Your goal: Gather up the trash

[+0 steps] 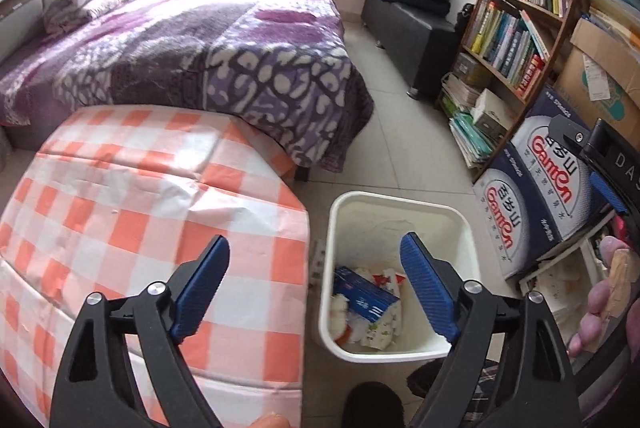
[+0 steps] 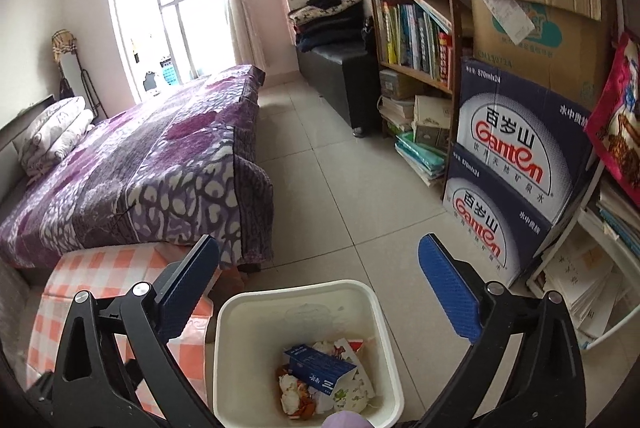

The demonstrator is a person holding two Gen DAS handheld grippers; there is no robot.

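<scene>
The white bin (image 2: pixel 306 356) is the landmark here. Inside it, at the bottom, lies the collected trash: a blue carton (image 2: pixel 318 368) resting on crumpled wrappers (image 2: pixel 352 392), its long axis running diagonally from the bin's far-left inner wall toward the near-right.

The right gripper (image 2: pixel 320 296) hangs over the bin's mouth with its 2 fingers spread wide and nothing between them. The left gripper (image 1: pixel 316 288) is likewise spread and empty, straddling the bin's left rim and the checkered table (image 1: pixel 140 196) just beside it.

No loose trash shows on the table top or on the floor around the bin, so the job looks near done. Judging by position, the right claw is the nearer one — the bin sits directly below it.
</scene>
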